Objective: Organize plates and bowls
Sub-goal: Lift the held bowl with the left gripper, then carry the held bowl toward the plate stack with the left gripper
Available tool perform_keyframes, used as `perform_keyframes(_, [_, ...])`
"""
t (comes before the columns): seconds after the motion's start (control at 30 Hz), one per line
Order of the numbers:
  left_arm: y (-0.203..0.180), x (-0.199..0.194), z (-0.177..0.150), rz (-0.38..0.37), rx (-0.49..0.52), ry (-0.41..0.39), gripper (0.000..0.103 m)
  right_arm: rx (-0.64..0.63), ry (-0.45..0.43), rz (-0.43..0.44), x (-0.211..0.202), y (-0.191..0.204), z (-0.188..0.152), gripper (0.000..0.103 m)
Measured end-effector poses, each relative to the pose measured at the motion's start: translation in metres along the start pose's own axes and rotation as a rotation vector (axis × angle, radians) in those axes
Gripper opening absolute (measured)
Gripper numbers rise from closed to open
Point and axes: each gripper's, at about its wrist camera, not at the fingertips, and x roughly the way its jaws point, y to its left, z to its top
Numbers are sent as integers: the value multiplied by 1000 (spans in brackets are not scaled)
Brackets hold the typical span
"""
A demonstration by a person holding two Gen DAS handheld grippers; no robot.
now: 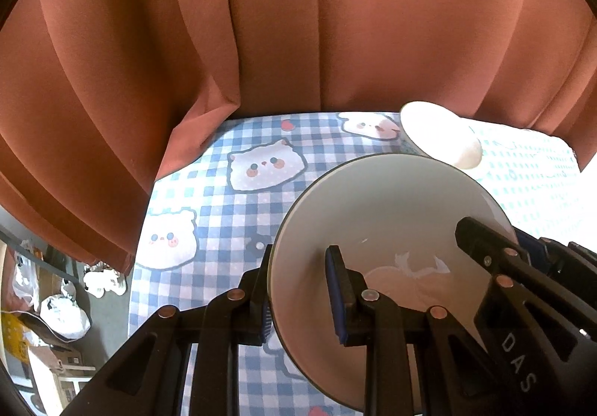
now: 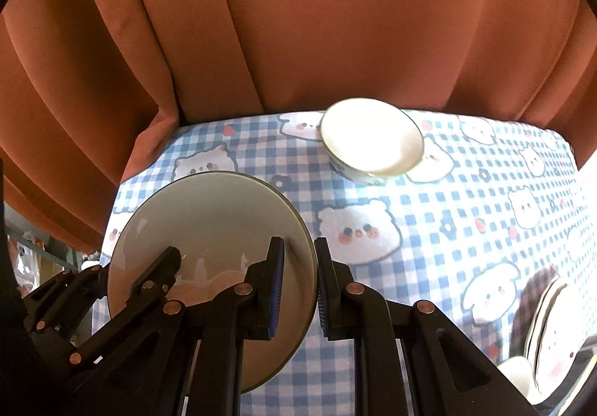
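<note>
My left tool (image 1: 300, 289) and right tool (image 2: 300, 285) each pinch an opposite rim of the plate (image 2: 212, 225), holding it tilted above the checked worktop (image 2: 429, 199). A white bowl (image 2: 371, 140) sits near the curtain (image 2: 298, 24).

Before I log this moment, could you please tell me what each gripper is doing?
Left gripper: shut on the plate rim.
Right gripper: shut on the opposite rim of the plate.
</note>
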Motion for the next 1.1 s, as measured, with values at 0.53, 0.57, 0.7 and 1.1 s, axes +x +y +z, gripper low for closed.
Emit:
perform_keyframes(0.53, [-57,-41,-39,48,-35,-27,23,-29,-32,62,-45,-62,-38,19])
perform_keyframes(0.57, [-65,-44,-43,58,-29,-28,23,-35,-31,68,-49,-68,-40,19])
perform_keyframes(0.7, [-84,-49,-56,75,-52,-10,23,-63,-37,81,-61,-86,-48,19])
perform_keyframes(1.1, [-146,-73,-78,86,-58,-46,24,-102,-56,107,-88,-147,-64,19])
